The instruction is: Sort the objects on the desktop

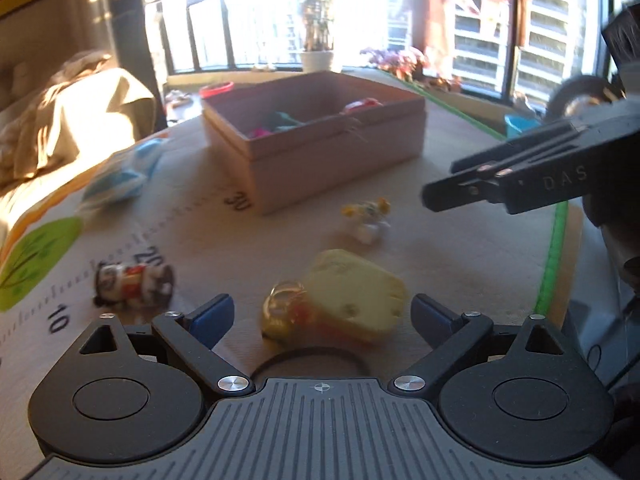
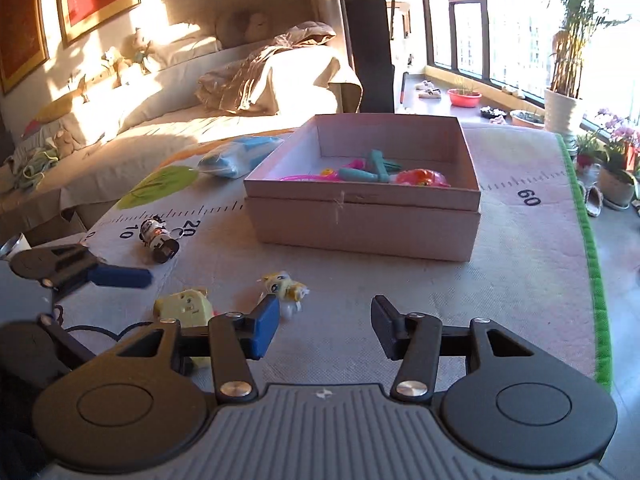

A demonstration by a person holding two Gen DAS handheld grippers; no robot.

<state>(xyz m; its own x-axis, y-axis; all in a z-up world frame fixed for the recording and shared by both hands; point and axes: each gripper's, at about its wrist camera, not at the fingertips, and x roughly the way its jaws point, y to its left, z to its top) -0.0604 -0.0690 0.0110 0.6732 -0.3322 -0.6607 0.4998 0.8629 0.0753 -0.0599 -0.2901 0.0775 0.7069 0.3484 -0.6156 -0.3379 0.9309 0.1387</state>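
Both tilted down over the mat. Left gripper spread wide around the near yellow toy, not touching. Right gripper spread, nothing inside. Box far behind.

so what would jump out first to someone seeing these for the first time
Probably the open cardboard box mid-mat, with pink and teal toys inside. Next, the loose toys in front of it: a yellow cheese-shaped toy between the open left hand-held gripper's fingers, and a small yellow-haired figure beside it.

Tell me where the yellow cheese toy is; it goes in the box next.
The yellow cheese toy lies on the mat, between the open left gripper fingers, near a gold trinket.
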